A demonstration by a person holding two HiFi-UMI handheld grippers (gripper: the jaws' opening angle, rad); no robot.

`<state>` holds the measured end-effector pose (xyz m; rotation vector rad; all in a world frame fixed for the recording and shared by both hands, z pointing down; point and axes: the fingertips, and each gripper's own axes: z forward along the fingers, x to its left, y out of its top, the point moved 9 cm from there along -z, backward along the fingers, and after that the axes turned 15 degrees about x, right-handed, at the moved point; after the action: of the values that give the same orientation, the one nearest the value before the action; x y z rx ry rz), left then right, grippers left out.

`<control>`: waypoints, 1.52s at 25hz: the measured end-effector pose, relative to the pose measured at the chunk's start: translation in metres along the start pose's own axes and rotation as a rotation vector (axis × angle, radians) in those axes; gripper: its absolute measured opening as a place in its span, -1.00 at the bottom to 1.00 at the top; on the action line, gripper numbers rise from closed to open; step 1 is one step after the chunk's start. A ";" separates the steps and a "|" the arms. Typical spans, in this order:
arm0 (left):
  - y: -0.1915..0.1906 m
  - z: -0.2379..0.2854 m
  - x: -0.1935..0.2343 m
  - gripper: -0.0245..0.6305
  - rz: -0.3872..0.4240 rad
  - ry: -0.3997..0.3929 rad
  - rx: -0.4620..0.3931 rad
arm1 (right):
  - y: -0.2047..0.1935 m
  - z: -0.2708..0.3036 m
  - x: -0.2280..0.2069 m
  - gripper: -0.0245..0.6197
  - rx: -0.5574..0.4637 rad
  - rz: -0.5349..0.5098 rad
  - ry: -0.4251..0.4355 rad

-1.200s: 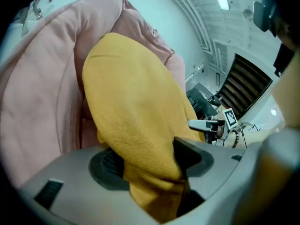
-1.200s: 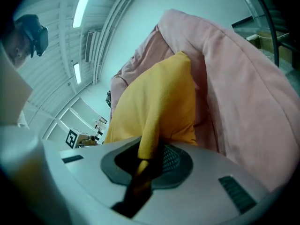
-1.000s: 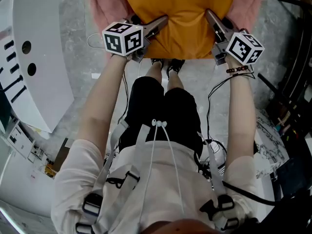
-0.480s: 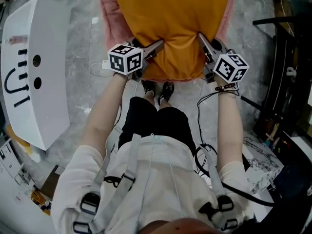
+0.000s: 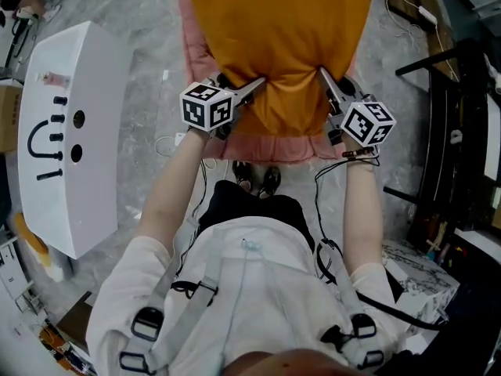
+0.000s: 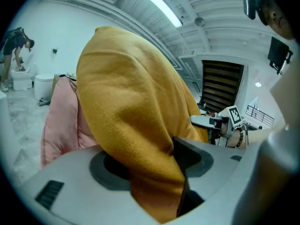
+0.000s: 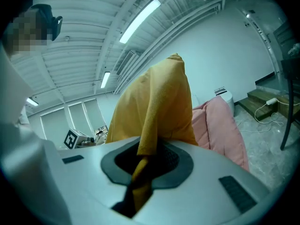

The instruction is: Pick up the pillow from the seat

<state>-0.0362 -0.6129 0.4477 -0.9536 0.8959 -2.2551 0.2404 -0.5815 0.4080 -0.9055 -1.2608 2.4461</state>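
Note:
A mustard-orange pillow (image 5: 282, 37) hangs lifted above the pink seat (image 5: 270, 146), held by its near corners. My left gripper (image 5: 254, 86) is shut on the pillow's near-left corner, and a thick fold of the pillow (image 6: 136, 125) fills its jaws. My right gripper (image 5: 322, 77) is shut on the near-right corner, where a thin strip of the pillow (image 7: 154, 116) is pinched between its pads. The pink seat shows below and beside the pillow in both gripper views (image 6: 61, 116) (image 7: 220, 121).
A white curved cabinet (image 5: 70, 139) stands at the left on the grey marbled floor. Dark metal furniture (image 5: 446, 116) and cables line the right side. The person's legs and shoes (image 5: 256, 178) stand just in front of the seat. Another person bends over far back (image 6: 14, 46).
Both grippers have risen together with the pillow in them. The pillow has come up off the pink seat, whose front edge now shows under it.

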 end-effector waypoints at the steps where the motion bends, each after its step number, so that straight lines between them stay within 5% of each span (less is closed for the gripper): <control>1: 0.007 -0.003 -0.003 -0.04 0.010 0.003 -0.012 | 0.007 -0.003 0.002 -0.74 -0.010 -0.009 0.001; 38: 0.195 -0.118 -0.081 -0.04 0.346 0.123 -0.369 | 0.198 -0.088 0.088 -0.73 -0.389 -0.336 0.027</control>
<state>-0.0363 -0.6401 0.2072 -0.7431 1.4472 -1.9038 0.2401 -0.6008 0.1753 -0.7337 -1.7547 1.9617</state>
